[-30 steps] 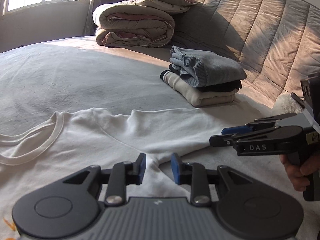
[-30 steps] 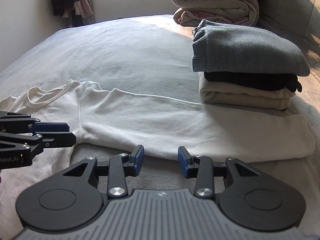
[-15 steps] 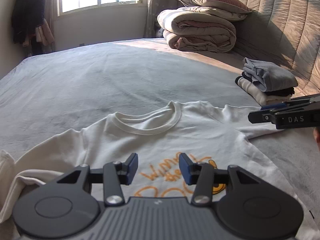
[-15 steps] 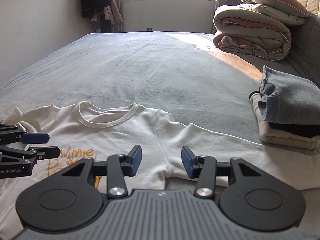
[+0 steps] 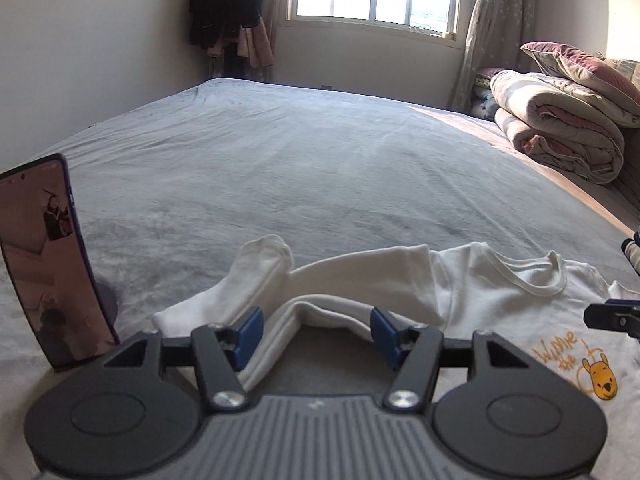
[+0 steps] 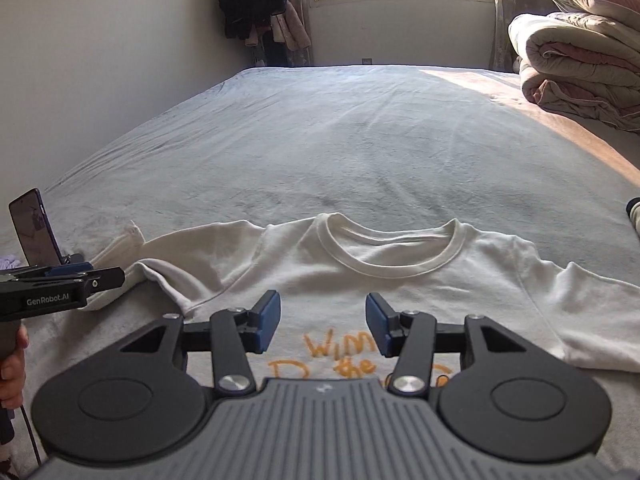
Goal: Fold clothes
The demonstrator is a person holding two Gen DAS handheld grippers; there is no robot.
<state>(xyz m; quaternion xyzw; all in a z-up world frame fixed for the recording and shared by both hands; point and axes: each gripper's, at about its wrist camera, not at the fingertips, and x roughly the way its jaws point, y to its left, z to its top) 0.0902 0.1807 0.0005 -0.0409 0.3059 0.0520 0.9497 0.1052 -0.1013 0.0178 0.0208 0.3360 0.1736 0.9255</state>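
The left claw (image 5: 316,334) hung spread wide, gripping nothing, just above the crumpled sleeve (image 5: 264,280) of a white sweatshirt (image 5: 492,300) that lay face up near the bed's (image 5: 320,168) near edge. In that view the sleeve doubled back on itself in a loose bunch, its cuff toward the bed's middle, and a phone (image 5: 48,264) stood propped just beside it at the left. The tip of the other claw showed at the right edge, over the printed chest.

From the right wrist, the right claw (image 6: 322,328) was likewise released and empty, poised over the orange lettering (image 6: 340,354) below the collar (image 6: 392,248). The far sleeve (image 6: 580,312) stretched flat toward the right; the left claw (image 6: 92,276) hovered by the bunched one.

As I judged it, the sleeve wanted sorting: pinch it near the cuff through one layer only, draw it straight before laying it across the chest, and keep clear of the phone.
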